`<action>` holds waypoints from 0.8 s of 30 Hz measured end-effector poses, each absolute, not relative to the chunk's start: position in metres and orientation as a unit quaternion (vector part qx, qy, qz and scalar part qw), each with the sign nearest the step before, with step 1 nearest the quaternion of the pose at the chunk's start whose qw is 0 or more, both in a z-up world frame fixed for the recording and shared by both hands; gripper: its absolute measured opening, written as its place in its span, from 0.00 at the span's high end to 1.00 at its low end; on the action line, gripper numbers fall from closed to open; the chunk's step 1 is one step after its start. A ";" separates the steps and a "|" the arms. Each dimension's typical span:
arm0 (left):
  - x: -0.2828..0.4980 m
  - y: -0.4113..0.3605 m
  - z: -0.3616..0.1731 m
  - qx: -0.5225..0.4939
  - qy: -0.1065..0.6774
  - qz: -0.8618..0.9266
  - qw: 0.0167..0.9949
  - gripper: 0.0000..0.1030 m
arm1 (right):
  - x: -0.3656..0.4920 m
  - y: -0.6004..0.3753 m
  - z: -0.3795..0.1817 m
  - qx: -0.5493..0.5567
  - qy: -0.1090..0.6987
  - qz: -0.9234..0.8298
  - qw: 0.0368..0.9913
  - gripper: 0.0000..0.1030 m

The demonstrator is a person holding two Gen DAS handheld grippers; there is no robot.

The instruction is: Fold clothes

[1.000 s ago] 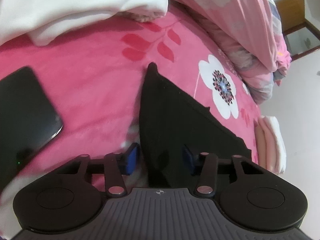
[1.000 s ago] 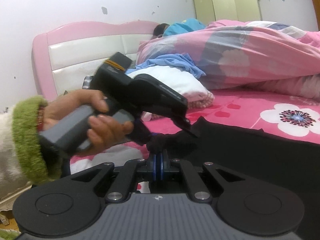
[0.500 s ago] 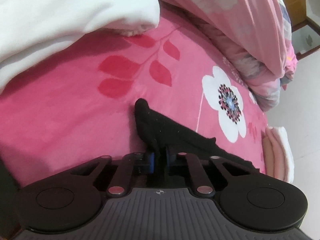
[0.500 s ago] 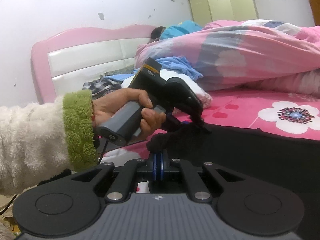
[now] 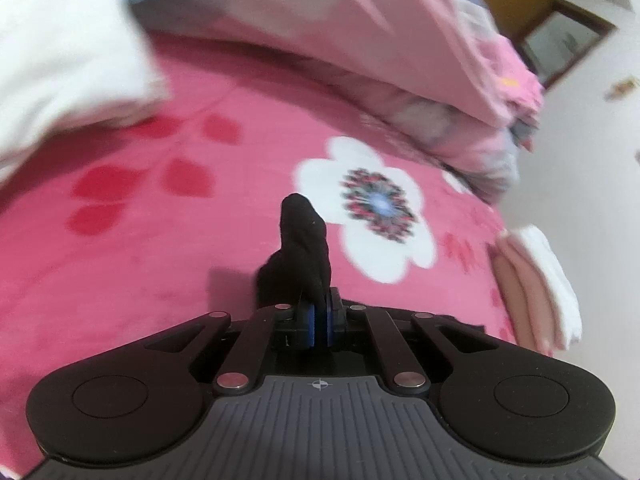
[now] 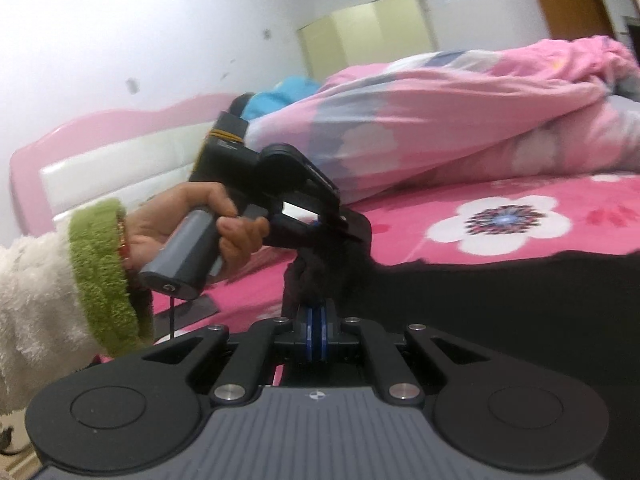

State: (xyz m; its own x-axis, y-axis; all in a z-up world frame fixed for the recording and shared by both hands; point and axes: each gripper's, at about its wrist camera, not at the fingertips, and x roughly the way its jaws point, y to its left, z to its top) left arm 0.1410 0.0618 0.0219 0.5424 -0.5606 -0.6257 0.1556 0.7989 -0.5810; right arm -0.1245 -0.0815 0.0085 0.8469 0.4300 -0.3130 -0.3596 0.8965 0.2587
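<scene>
In the left wrist view, our left hand-held gripper [image 5: 318,322] is clamped on a corner of the black garment [image 5: 306,248] above the bed [image 5: 168,240]. In the right wrist view, our right hand-held gripper [image 6: 316,338] pinches the neighbouring corner; we should keep both corners level and taut while carrying the fold.

Two tools [image 5: 319,322] [image 6: 316,334], one black garment [image 6: 500,300], one quilt [image 6: 440,120]
</scene>
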 end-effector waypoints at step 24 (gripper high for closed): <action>0.105 -0.187 0.021 -0.048 0.459 -0.315 0.829 0.98 | -0.205 -0.262 -0.024 0.249 0.130 -0.027 0.959 0.98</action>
State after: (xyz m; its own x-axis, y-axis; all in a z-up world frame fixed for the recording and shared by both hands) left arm 0.1048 -0.1874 0.0210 0.3802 -0.5659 -0.7316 0.4778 0.7974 -0.3686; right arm -0.2049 -0.2623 -0.0243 0.9648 0.0131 -0.2626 0.1164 0.8743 0.4712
